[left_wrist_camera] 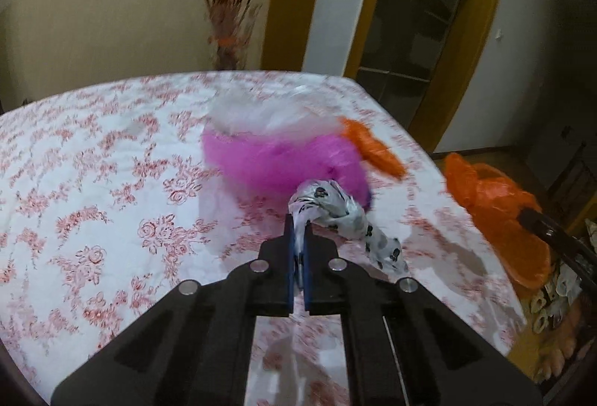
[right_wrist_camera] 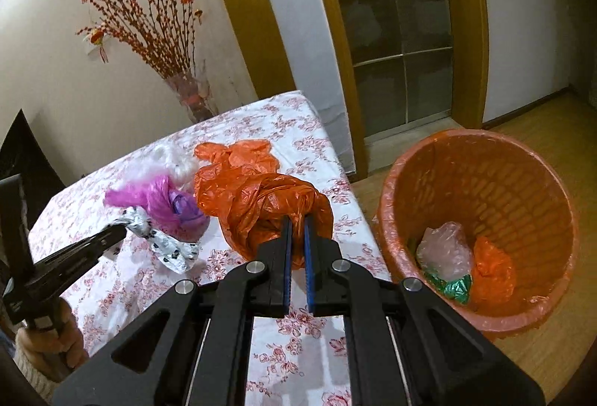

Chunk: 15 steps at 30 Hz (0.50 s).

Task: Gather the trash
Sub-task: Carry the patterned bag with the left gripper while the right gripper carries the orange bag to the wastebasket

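Orange bag [right_wrist_camera: 261,208] is clamped in right gripper [right_wrist_camera: 297,219], frame centre; lined bin [right_wrist_camera: 481,160] lies directly right, off the table edge, nearest this hand. Spotted wrapper [left_wrist_camera: 335,208] is pinched by left gripper [left_wrist_camera: 298,223].

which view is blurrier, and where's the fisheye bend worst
Left wrist view: motion-smeared, the pink bag and tablecloth soft, though the left gripper stays crisp. Right wrist view: sharper, the orange bag and bin clear; the door frame bows near the edges.
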Each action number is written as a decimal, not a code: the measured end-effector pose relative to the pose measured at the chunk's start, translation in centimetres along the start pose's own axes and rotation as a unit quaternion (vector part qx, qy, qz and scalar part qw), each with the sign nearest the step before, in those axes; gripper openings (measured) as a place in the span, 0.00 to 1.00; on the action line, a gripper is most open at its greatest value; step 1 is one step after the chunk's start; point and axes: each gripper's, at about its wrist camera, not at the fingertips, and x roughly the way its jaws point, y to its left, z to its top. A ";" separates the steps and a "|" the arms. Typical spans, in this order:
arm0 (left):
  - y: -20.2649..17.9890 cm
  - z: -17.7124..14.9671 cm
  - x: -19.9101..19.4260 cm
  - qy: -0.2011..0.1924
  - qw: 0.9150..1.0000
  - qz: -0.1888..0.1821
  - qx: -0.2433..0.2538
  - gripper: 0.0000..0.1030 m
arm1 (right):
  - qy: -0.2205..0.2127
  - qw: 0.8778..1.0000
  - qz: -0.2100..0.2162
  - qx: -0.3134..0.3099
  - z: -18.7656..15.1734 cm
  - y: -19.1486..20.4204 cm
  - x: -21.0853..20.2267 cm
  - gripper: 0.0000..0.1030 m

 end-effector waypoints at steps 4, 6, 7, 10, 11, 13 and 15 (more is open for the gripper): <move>-1.0 0.5 -1.8 -0.018 1.000 -0.009 0.007 0.05 | -0.009 1.000 -0.002 0.003 0.0 -0.3 -1.0 0.06; -1.2 0.9 -2.0 -0.023 1.000 -0.013 0.006 0.05 | -0.015 1.000 -0.006 0.004 0.1 -0.5 -1.5 0.06; -1.6 1.0 -2.3 -0.026 1.000 -0.015 0.006 0.05 | -0.018 1.000 -0.008 0.006 0.1 -0.6 -1.7 0.06; -2.6 1.3 -2.8 -0.032 0.999 -0.021 0.007 0.05 | -0.029 0.999 -0.016 0.009 0.2 -1.1 -2.5 0.06; -2.9 1.4 -2.8 -0.033 0.999 -0.022 0.008 0.05 | -0.034 0.999 -0.021 0.011 0.2 -1.4 -2.9 0.06; -4.0 1.4 -3.1 -0.037 0.999 -0.027 0.010 0.05 | -0.042 0.999 -0.029 0.016 0.3 -1.8 -3.4 0.06; -4.7 1.5 -3.0 -0.038 0.999 -0.032 0.013 0.05 | -0.049 0.998 -0.036 0.023 0.4 -2.4 -4.1 0.06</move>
